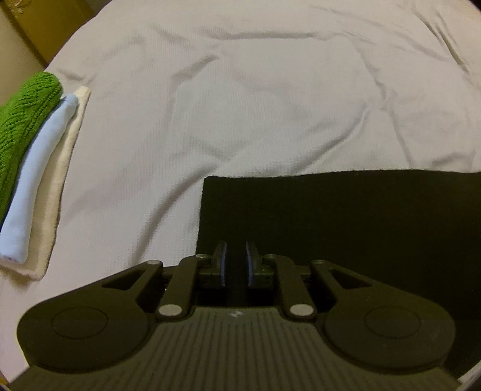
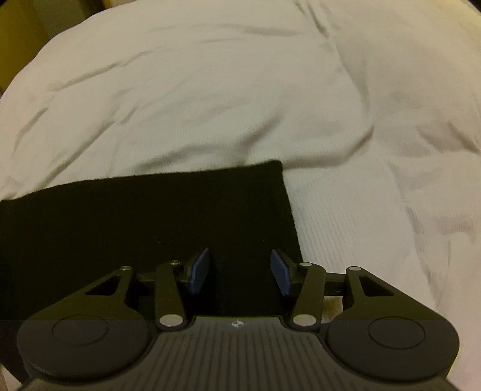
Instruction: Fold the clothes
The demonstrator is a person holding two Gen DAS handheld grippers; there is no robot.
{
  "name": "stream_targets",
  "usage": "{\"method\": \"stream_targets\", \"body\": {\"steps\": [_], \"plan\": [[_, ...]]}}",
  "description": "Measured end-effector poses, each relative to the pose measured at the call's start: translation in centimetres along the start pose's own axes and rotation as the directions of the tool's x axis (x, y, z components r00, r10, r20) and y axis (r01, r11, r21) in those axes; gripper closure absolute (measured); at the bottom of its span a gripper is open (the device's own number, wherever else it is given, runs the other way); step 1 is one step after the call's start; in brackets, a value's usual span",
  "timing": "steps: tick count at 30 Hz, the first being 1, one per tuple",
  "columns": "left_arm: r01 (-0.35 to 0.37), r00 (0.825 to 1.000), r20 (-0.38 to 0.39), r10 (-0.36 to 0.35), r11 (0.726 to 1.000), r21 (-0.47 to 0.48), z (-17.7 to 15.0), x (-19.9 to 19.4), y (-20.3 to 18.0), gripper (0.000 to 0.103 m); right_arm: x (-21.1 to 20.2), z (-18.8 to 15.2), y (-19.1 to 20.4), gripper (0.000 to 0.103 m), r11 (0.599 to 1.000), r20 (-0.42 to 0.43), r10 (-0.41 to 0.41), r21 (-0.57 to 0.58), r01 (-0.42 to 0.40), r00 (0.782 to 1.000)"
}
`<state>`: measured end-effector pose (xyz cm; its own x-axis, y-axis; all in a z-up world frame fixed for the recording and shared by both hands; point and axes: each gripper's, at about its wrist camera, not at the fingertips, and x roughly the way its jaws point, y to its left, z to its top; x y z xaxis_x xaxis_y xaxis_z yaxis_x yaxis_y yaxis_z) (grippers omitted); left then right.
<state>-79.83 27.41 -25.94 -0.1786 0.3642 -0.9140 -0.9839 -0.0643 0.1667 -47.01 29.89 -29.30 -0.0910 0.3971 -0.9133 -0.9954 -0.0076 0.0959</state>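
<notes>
A black garment [image 1: 345, 216], folded into a flat rectangle, lies on a white bedsheet [image 1: 240, 90]. In the left wrist view my left gripper [image 1: 236, 261] sits near the garment's left edge. Its blue pads are almost together, with dark fabric in the narrow gap. In the right wrist view the same black garment [image 2: 150, 210] reaches to the left, and its right edge runs just past my right gripper [image 2: 240, 267]. That gripper's blue pads stand well apart, with the cloth lying between them but not pressed.
A stack of folded clothes lies at the left: a green knit [image 1: 24, 120] on top, a light blue piece [image 1: 39, 168] under it, and a white one [image 1: 57, 180] at the bottom. Brown furniture [image 1: 45, 24] stands beyond the bed's far left corner. The wrinkled sheet [image 2: 210, 90] spreads all around.
</notes>
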Motion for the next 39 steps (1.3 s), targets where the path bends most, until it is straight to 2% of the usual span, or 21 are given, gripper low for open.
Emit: {"method": "stream_targets", "body": {"steps": [4,9,13,17,21,25,28,32,35,39], "plan": [[-0.041,0.999,-0.004,0.041,0.999,-0.015,-1.4,-1.6,-0.6,0.091,-2.3,-0.3,-1.0,0.055,0.999,0.052,0.034,-0.021,-0.033,0.998],[-0.068,0.998,-0.014,0.067,0.997,-0.039,-4.6,-3.6,-1.4,0.090,-5.7,-3.6,-2.1,0.055,0.996,0.062,0.082,-0.048,-0.080,0.995],[-0.070,0.997,-0.016,0.069,0.996,-0.057,-8.8,-4.0,-2.2,0.088,-4.8,-6.9,-2.9,0.055,0.990,0.019,0.101,-0.101,-0.099,0.995],[-0.130,0.991,-0.027,0.130,0.991,-0.023,-11.4,-4.7,-3.2,0.088,-5.7,-7.7,-3.2,0.057,0.984,0.029,0.113,-0.139,-0.108,0.993],[-0.073,0.997,0.022,0.074,0.995,-0.073,-11.7,-6.9,-3.2,0.088,-8.4,-8.5,-4.3,0.057,0.985,0.081,0.156,-0.092,-0.149,0.984],[-0.057,0.998,0.012,0.057,0.997,-0.047,-12.7,-5.4,-4.0,0.084,-7.1,-10.5,-5.5,0.056,0.989,0.045,0.142,-0.055,-0.139,0.989],[-0.038,0.998,0.057,0.040,0.999,-0.028,-13.9,-4.5,-3.9,0.084,-5.4,-11.8,-6.7,0.055,0.988,0.035,0.151,0.018,-0.152,0.988],[0.002,0.991,0.137,-0.002,1.000,-0.004,-15.3,-4.4,-3.3,0.085,-5.0,-13.5,-7.0,0.053,0.983,0.122,0.175,0.026,-0.180,0.977],[0.026,0.976,0.214,-0.034,0.999,0.040,-16.5,-4.2,-3.0,0.085,-4.7,-14.8,-7.5,0.052,0.978,0.191,0.196,0.034,-0.206,0.962],[0.036,0.948,0.313,-0.063,0.995,0.092,-18.1,-4.0,-2.9,0.084,-4.3,-16.2,-8.1,0.051,0.969,0.286,0.221,0.046,-0.244,0.932]]}}
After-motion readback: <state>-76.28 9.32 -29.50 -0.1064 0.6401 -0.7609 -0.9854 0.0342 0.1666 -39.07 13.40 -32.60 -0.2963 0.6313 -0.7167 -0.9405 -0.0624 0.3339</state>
